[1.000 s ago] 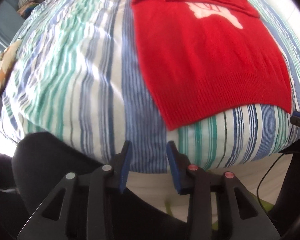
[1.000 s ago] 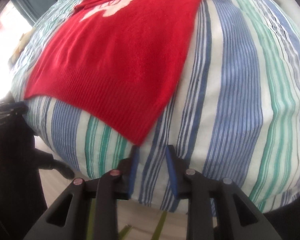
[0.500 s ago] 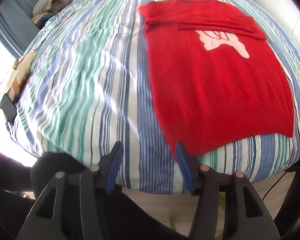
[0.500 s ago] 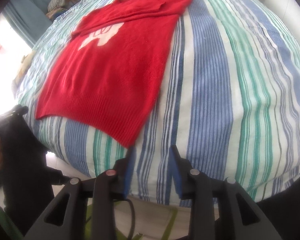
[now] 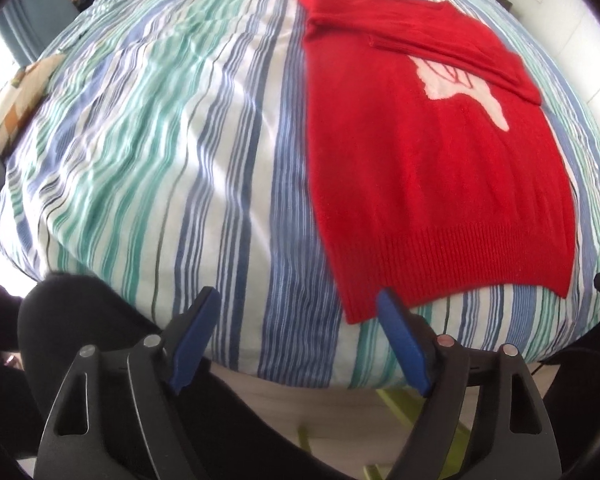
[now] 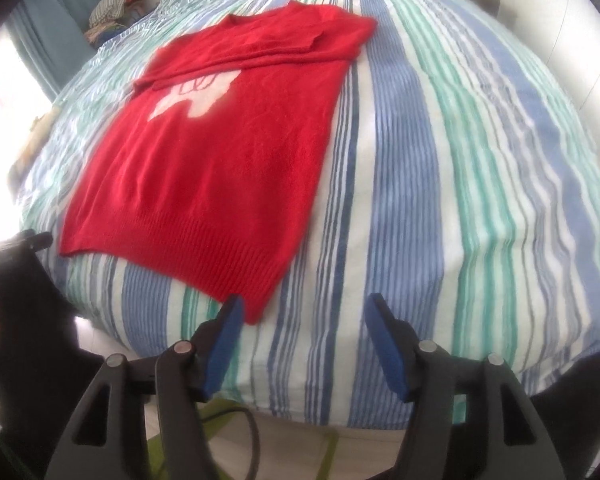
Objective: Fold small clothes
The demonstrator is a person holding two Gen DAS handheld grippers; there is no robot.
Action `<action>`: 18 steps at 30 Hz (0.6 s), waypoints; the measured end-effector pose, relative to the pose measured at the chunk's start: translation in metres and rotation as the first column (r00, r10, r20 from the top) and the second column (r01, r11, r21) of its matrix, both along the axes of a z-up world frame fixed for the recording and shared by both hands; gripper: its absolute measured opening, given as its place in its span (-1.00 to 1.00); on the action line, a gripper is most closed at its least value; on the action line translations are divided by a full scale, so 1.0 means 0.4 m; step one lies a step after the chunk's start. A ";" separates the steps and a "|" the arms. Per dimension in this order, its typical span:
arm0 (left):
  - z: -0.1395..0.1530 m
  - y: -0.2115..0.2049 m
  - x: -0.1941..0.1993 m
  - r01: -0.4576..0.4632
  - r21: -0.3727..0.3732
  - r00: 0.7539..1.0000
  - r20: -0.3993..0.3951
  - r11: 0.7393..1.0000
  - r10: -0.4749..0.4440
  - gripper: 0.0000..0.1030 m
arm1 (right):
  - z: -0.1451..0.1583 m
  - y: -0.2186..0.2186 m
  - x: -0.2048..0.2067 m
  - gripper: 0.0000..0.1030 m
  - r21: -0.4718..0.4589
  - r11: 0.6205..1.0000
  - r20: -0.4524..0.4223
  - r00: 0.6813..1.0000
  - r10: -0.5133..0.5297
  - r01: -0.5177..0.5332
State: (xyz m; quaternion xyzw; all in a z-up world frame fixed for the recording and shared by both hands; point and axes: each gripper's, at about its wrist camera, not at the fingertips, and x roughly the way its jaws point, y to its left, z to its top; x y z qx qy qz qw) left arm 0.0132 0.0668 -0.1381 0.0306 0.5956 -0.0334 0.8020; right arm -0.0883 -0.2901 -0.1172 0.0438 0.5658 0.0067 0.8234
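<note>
A red knitted sweater [image 5: 432, 176] with a white motif lies flat on the striped bed [image 5: 172, 152], its sleeves folded across the chest and its ribbed hem toward me. My left gripper [image 5: 298, 300] hovers over the bed's near edge beside the hem's left corner, its jaws opening with nothing between them. In the right wrist view the same sweater [image 6: 220, 168] lies left of centre. My right gripper [image 6: 306, 304] hangs just right of the hem's right corner, its jaws also opening and empty; the left pad overlaps that corner in the picture.
The bed [image 6: 460, 160] drops off at its near edge to a pale floor with a green mat [image 6: 160, 448] and a cable. A pile of folded clothes [image 6: 112, 12] sits at the far left by blue curtains. A person's dark-clothed leg [image 5: 80, 320] is below left.
Both grippers have opened wide and drawn back from the sweater, so more of the bed and the whole sweater show. The sweater has stayed flat in place.
</note>
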 end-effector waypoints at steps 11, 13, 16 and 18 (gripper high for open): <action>-0.019 -0.007 0.010 0.006 0.036 1.000 -0.026 0.999 -0.005 0.69 | 0.063 0.044 0.028 0.45 -0.248 0.969 0.049 0.998 0.034 -0.021; -0.021 -0.006 0.009 0.009 0.051 1.000 -0.027 0.999 -0.008 0.69 | 0.068 0.048 0.028 0.45 -0.266 0.964 0.054 0.998 0.037 -0.022; -0.029 0.002 0.016 0.004 0.056 0.999 -0.033 0.998 -0.003 0.69 | 0.071 0.053 0.031 0.45 -0.284 0.959 0.056 0.998 0.039 -0.021; -0.034 0.007 0.017 -0.001 0.051 0.999 -0.038 0.999 0.003 0.69 | 0.070 0.055 0.032 0.45 -0.291 0.956 0.055 0.998 0.039 -0.022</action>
